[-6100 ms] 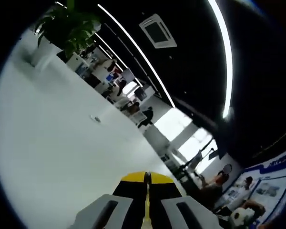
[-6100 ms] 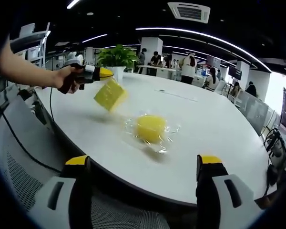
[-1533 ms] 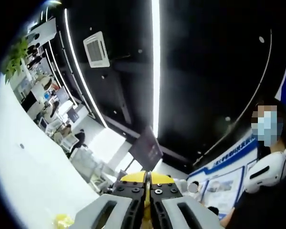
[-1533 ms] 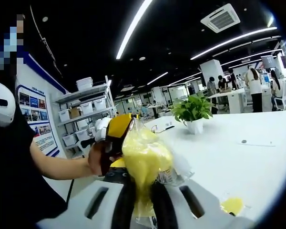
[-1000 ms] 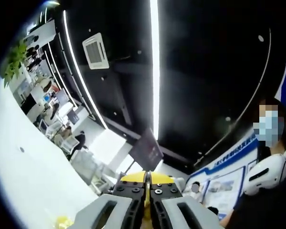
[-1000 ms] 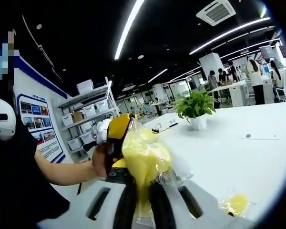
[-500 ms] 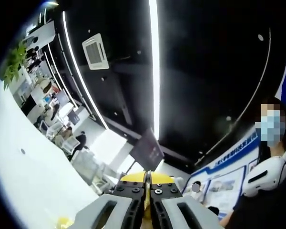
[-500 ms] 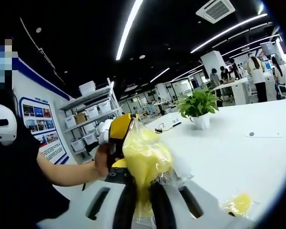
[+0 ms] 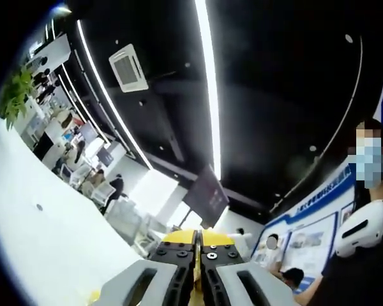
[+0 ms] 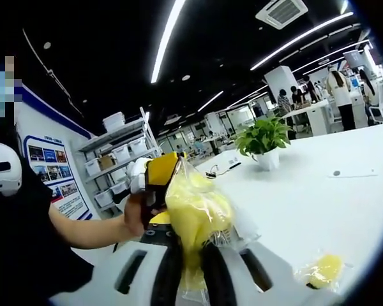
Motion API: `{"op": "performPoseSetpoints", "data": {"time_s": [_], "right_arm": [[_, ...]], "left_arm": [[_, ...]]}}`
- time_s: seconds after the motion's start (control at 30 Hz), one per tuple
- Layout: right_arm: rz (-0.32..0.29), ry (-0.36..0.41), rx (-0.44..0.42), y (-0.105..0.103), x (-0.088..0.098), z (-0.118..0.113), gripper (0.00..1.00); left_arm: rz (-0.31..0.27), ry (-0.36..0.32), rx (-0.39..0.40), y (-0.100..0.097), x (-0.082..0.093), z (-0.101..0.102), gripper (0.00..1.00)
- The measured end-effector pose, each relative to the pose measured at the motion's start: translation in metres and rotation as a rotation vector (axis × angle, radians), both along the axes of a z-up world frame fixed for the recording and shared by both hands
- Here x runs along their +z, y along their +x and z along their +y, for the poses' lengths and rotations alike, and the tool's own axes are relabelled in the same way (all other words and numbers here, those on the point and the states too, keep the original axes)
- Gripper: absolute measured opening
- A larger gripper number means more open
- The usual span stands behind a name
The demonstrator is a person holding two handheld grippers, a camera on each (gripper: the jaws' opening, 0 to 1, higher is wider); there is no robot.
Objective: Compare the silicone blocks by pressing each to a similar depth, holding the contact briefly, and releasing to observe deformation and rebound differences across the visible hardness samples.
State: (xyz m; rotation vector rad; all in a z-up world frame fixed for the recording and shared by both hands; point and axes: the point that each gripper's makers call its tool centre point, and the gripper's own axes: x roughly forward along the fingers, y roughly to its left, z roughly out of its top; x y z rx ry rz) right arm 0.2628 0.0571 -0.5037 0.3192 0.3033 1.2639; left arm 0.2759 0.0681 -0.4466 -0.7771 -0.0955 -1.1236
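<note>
Right gripper view: right hand-held gripper [image 10: 185,271] clamps bagged yellow block [image 10: 195,220], long axis upright.

Black ceiling [image 9: 268,76], light strips [image 9: 207,83], white table [image 10: 319,191]

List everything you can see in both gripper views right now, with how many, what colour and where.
Yellow silicone block in clear plastic wrap: one, yellow, held up between the right hand-held gripper's jaws.
Second wrapped yellow block: one, yellow, lying on the table at lower right.
Round table: one, white, beneath both.
Potted plant: one, green in white pot, far on the table.
Storage shelves: one unit, white, by the wall.
Left hand-held gripper: yellow-tipped, jaws together.
Right hand-held gripper: grey, clamping the wrapped block.
Person's hand: holding the left gripper.
</note>
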Motion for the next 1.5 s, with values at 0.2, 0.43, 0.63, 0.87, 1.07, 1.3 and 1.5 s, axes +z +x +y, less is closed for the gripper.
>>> {"op": "performPoseSetpoints", "data": {"time_s": [0.2, 0.43, 0.63, 0.87, 1.07, 1.3, 1.5], "right_arm": [[0.004, -0.003, 0.005, -0.001, -0.001, 0.001, 0.05], [0.014, -0.014, 0.011, -0.002, -0.003, -0.001, 0.05], [0.015, -0.035, 0.015, -0.002, -0.006, -0.003, 0.05], [0.013, -0.050, 0.026, -0.003, -0.008, -0.001, 0.05], [0.018, -0.053, 0.040, -0.005, -0.006, 0.000, 0.05], [0.023, -0.048, 0.045, -0.006, -0.009, -0.002, 0.05], [0.025, -0.052, 0.045, -0.005, -0.014, -0.004, 0.05]], "left_arm": [[0.000, 0.011, 0.001, 0.000, -0.002, 0.001, 0.00], [-0.006, 0.038, 0.005, -0.001, -0.005, -0.001, 0.00], [0.003, 0.034, 0.005, 0.000, -0.008, -0.001, 0.00], [0.005, 0.052, 0.001, -0.002, -0.010, 0.002, 0.00], [-0.010, 0.067, 0.001, -0.003, -0.009, 0.003, 0.00], [0.015, 0.071, -0.034, -0.005, -0.011, 0.000, 0.00], [0.009, 0.114, -0.039, -0.005, -0.015, -0.003, 0.00]]}}
